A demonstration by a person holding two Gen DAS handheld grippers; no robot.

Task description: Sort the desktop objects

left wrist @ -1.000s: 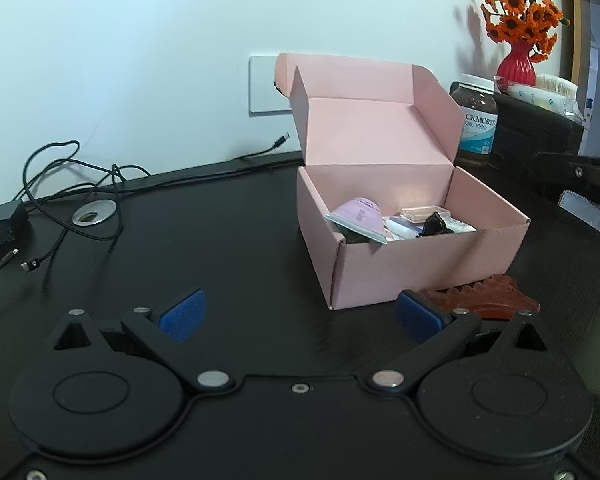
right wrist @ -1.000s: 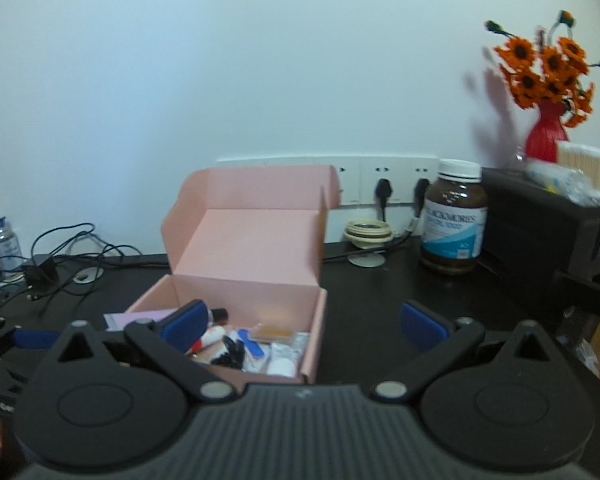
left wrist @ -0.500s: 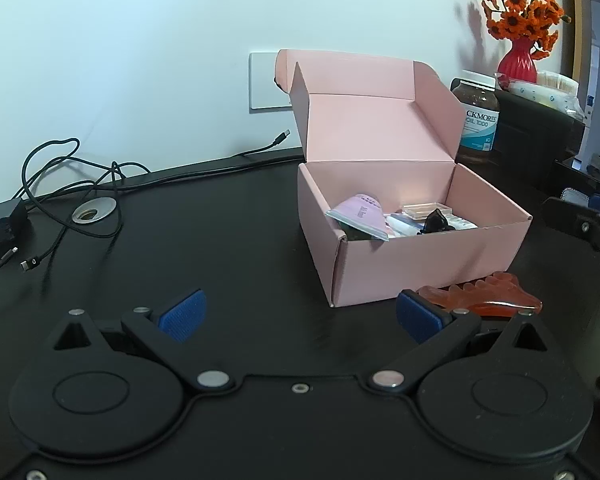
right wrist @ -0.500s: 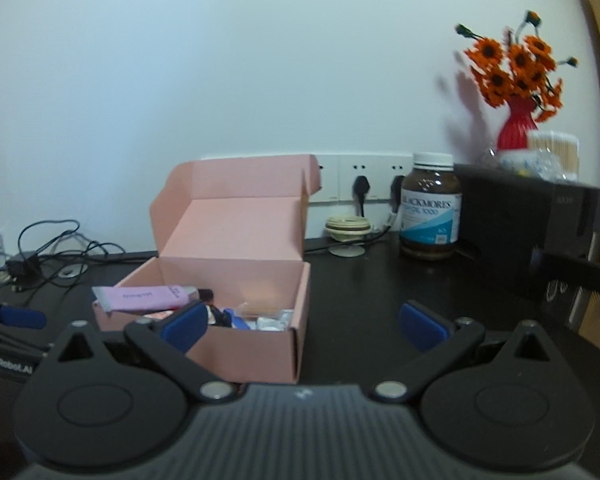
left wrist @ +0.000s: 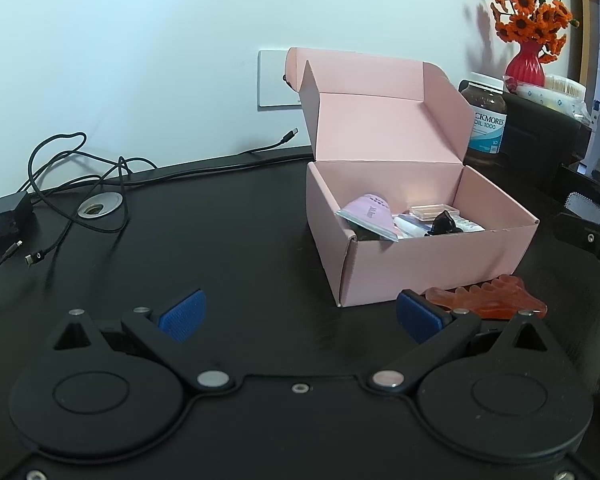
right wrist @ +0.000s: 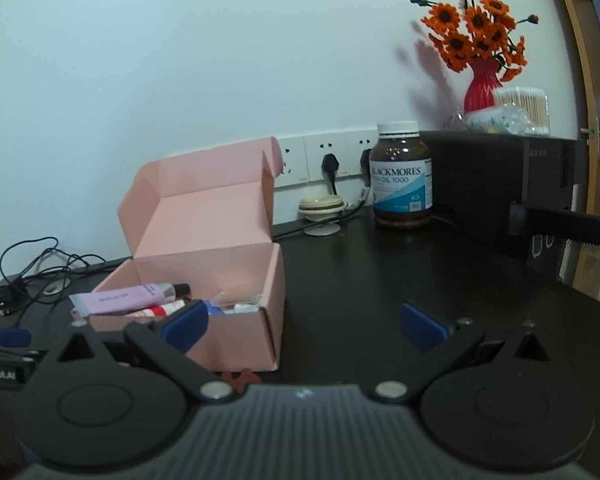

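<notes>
The right gripper (right wrist: 304, 326) has swung rightward since a second ago, so the pink box (right wrist: 236, 316) is now sitting at the left of its view, and the jar and vase are showing larger. The box is resting open on the black desk (left wrist: 228, 248), lid upright, holding a lilac tube (right wrist: 120, 300), a red-and-white tube and a small clear case. An orange comb (left wrist: 488, 300) is lying on the desk just in front of the box, beside the left gripper (left wrist: 298, 316). Both grippers are hanging spread wide, grasping nothing. Behind the box, 1 brown jar (right wrist: 402, 184) is standing, its label reading "BLACKMORES FISH OIL 1000". A red vase (right wrist: 480, 84) of orange flowers is sitting on a black cabinet. Tangled cables (left wrist: 68, 184) and a charger are lying far left. Nothing is blocking the box opening.
</notes>
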